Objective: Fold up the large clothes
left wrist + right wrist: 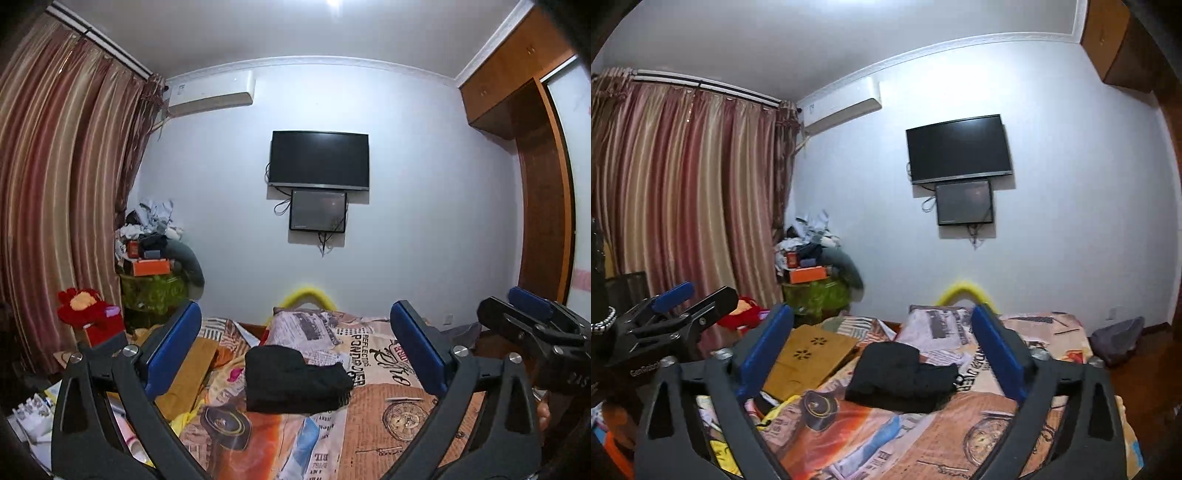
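Newspaper-print bedspread lies ahead of my left gripper and right gripper, both spread wide and empty, the folded black garment resting ahead between their fingers, folding seemingly finished

Bedspread around black folded garment lies bare; wooden board crowds its left.

— What's the bed carrying?
— A newspaper-print cover; a folded black garment lies mid-bed, a printed pillow behind it, a wooden board to the left.
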The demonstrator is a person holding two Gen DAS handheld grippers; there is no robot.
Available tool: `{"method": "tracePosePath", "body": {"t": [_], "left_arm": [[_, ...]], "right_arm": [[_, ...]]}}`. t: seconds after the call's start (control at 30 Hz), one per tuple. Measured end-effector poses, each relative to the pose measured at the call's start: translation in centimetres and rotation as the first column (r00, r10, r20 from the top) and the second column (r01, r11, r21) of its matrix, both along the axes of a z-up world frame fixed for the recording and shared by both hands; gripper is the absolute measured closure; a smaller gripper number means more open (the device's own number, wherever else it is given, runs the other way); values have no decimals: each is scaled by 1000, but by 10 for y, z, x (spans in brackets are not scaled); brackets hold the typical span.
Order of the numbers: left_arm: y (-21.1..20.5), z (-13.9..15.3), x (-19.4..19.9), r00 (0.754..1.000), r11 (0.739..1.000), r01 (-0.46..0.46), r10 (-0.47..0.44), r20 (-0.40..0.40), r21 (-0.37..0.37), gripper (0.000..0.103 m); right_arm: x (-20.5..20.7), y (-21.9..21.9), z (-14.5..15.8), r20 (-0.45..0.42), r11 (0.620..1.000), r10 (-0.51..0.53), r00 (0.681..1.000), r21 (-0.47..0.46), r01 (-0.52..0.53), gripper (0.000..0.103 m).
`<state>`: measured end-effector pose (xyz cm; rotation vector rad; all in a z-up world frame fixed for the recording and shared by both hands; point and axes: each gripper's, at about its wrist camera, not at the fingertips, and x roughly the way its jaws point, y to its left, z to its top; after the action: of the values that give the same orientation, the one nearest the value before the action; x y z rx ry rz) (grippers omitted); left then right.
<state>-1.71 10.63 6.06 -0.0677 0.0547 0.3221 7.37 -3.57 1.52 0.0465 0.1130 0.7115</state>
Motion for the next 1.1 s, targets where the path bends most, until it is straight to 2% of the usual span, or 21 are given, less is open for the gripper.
{"method": "tracePosePath", "body": {"t": [0.57, 0.77, 1.1], "left_arm": [[-3, -21, 5, 998, 1000, -14, 13, -62, -15, 0], [-10, -24, 7, 997, 1000, -21, 22, -73, 23, 0], [-17, -27, 7, 997, 999, -4, 7, -76, 41, 0]], "right_arm": [[6, -7, -2, -58, 999, -38, 998, 9, 38, 0], [2, -7, -3, -63, 999, -52, 997, -4, 52, 0], [-2, -9, 1, -81, 998, -60, 995, -12, 59, 0]]}}
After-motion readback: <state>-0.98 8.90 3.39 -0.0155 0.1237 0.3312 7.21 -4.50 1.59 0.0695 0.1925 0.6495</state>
